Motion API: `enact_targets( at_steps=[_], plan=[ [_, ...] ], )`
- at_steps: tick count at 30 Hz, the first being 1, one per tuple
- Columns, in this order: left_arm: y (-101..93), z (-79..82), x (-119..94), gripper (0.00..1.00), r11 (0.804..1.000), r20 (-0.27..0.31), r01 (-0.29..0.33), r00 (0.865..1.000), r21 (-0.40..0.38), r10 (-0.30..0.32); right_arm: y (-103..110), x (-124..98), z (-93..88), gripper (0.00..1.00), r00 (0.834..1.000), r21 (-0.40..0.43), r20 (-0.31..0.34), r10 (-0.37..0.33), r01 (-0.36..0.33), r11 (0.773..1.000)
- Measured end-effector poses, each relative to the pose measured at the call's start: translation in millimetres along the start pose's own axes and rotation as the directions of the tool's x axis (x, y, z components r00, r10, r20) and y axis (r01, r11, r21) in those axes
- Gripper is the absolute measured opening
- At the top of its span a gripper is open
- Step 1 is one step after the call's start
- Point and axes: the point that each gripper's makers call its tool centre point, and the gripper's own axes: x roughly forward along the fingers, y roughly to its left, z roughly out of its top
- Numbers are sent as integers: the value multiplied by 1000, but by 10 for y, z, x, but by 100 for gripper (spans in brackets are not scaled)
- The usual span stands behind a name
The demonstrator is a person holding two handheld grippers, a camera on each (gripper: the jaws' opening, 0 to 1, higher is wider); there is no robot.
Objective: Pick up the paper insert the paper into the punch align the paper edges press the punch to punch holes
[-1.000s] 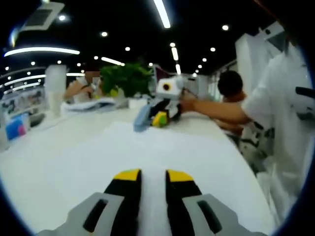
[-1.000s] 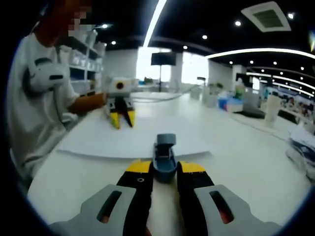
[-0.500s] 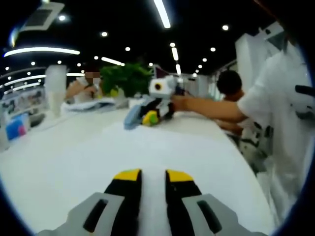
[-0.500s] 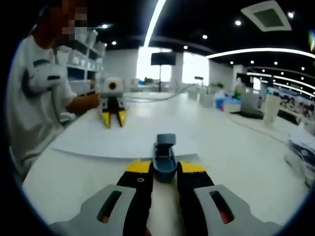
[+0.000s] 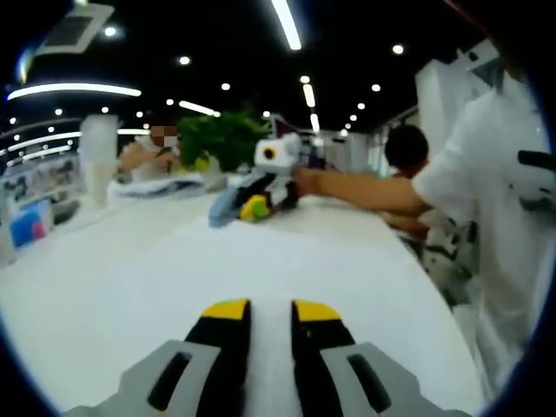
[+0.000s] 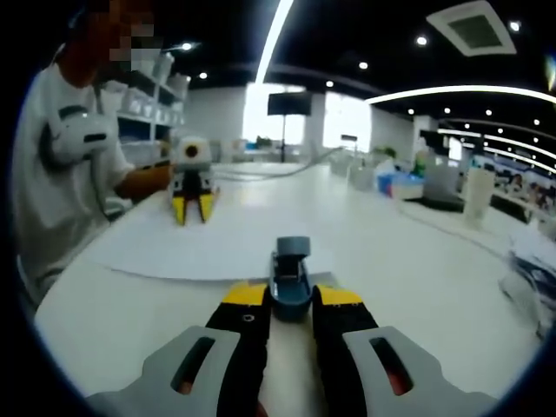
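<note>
Two grippers, one punch and one paper sheet make up the working set, all on one white table [image 6: 417, 261]. In the right gripper view, the right gripper [image 6: 291, 300] sits nearest, its yellow-tipped black jaws pressed against both sides of the blue-grey punch [image 6: 291, 274], pinching it. Just beyond, the paper [image 6: 200, 248] lies flat on the table, its near edge meeting the punch's front; whether it is inside the slot cannot be told. At the sheet's far side the left gripper [image 6: 192, 208] points its two yellow tips down at the paper, with a narrow gap between them. One person in a white shirt [image 6: 61, 191] stands to that side, one forearm reaching to that gripper.

In the left gripper view, the left gripper [image 5: 261, 311] comes first, jaws nearly parallel with a small gap, and the white sheet [image 5: 278, 261] runs beneath and between them; a pinch on it cannot be told. Farther off, the right gripper [image 5: 261, 195] is seen from the front with the punch [image 5: 224, 207] at its tip, held out on a straight, level forearm [image 5: 365, 191]. This view alone adds one green plant [image 5: 221, 139] and two other people seated behind the table. The right gripper view instead shows shelves [image 6: 152, 104] and one dark screen [image 6: 289, 103] far back.
</note>
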Motion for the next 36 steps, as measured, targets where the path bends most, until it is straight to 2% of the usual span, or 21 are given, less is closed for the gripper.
enact_targets(
  at_steps=[23,36],
  plan=[
    [3,-2,2,20,1000,1,-1,1000,-2,1,-155,122,12,22,1000,4,-3,17,-17,1000],
    [2,7,2,21,1000,17,-3,1000,11,3,-210,93,-9,23,1000,27,-5,3,-2,1000]
  ],
)
